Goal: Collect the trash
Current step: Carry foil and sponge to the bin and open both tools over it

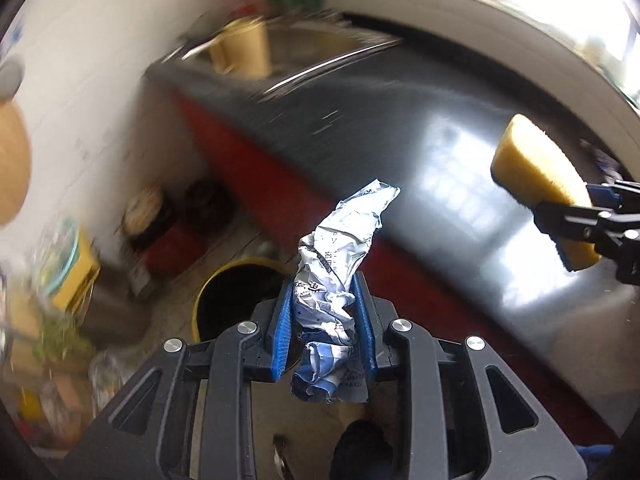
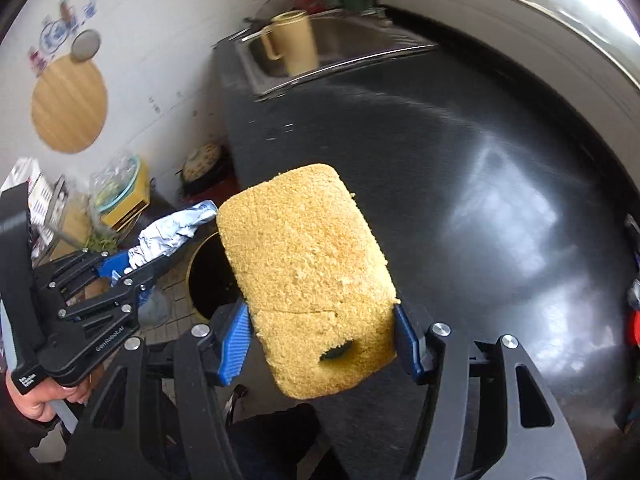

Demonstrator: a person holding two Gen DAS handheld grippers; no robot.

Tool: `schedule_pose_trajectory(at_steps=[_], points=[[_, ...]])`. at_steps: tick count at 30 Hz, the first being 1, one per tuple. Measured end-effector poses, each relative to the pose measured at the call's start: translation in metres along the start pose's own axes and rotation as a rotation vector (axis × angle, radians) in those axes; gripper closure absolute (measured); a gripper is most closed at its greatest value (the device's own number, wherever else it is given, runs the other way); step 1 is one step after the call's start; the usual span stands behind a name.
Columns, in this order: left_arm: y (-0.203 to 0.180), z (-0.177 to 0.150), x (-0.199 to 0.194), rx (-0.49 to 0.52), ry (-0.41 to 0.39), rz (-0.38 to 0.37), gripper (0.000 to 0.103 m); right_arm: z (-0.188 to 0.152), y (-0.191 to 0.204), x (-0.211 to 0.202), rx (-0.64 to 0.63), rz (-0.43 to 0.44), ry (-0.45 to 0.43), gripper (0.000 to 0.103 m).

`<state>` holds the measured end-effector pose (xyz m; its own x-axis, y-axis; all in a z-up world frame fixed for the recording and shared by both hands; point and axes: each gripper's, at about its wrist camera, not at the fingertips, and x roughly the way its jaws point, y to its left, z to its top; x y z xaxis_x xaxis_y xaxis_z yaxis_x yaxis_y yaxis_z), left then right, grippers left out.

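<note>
Over black counter [image 2: 460, 168], left fingers [image 1: 282, 320] clamp crumpled wrapper [image 1: 340, 256], right fingers [image 2: 236, 336] clamp sponge [image 2: 308, 280]

Two hand-held grippers (left [image 1: 324, 312], right [image 2: 322, 340]), one crumpled paper [image 1: 340, 264], one sponge [image 2: 308, 276], one yellow bin [image 1: 236, 300], one mug [image 2: 294, 42], one sink [image 2: 344, 46]

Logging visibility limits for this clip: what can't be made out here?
- Bin contents: dark inside, partly behind the left hand-held gripper, both views.
- Print on the crumpled wrapper: too small.
- Floor clutter: motion-blurred, left wrist view.
- Sponge underside: faces away.
</note>
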<state>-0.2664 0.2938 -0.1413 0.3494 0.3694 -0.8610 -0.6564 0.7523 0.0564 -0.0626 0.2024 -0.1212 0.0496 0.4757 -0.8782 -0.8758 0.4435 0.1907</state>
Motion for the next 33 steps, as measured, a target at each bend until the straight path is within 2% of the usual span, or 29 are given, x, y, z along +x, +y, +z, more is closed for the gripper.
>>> schedule_pose_trajectory(at_steps=[5, 8, 11, 17, 24, 26, 28, 30, 32, 33], points=[[0.078, -0.045, 0.037, -0.158, 0.091, 0.062, 0.075, 0.022, 0.093, 0.072, -0.117, 0.109, 0.1, 0.043], [0.108, -0.063, 0.063, -0.225, 0.113, 0.064, 0.075, 0.031, 0.129, 0.115, -0.143, 0.147, 0.162, 0.043], [0.127, -0.075, 0.089, -0.249, 0.12, 0.058, 0.075, 0.04, 0.157, 0.16, -0.156, 0.162, 0.224, 0.043], [0.148, -0.089, 0.145, -0.281, 0.153, 0.025, 0.075, 0.042, 0.181, 0.234, -0.187, 0.132, 0.301, 0.043], [0.163, -0.099, 0.192, -0.291, 0.2, 0.007, 0.075, 0.043, 0.185, 0.292, -0.185, 0.106, 0.356, 0.042], [0.167, -0.101, 0.2, -0.288, 0.21, 0.001, 0.074, 0.042, 0.184, 0.301, -0.193, 0.106, 0.366, 0.039], [0.167, -0.102, 0.205, -0.283, 0.22, 0.008, 0.072, 0.044, 0.184, 0.308, -0.201, 0.1, 0.368, 0.036], [0.169, -0.104, 0.21, -0.283, 0.228, 0.002, 0.062, 0.045, 0.185, 0.315, -0.203, 0.095, 0.377, 0.034], [0.17, -0.104, 0.208, -0.284, 0.218, 0.011, 0.043, 0.045, 0.185, 0.315, -0.199, 0.097, 0.378, 0.028], [0.17, -0.105, 0.207, -0.285, 0.213, 0.014, 0.04, 0.045, 0.186, 0.314, -0.199, 0.1, 0.378, 0.027]])
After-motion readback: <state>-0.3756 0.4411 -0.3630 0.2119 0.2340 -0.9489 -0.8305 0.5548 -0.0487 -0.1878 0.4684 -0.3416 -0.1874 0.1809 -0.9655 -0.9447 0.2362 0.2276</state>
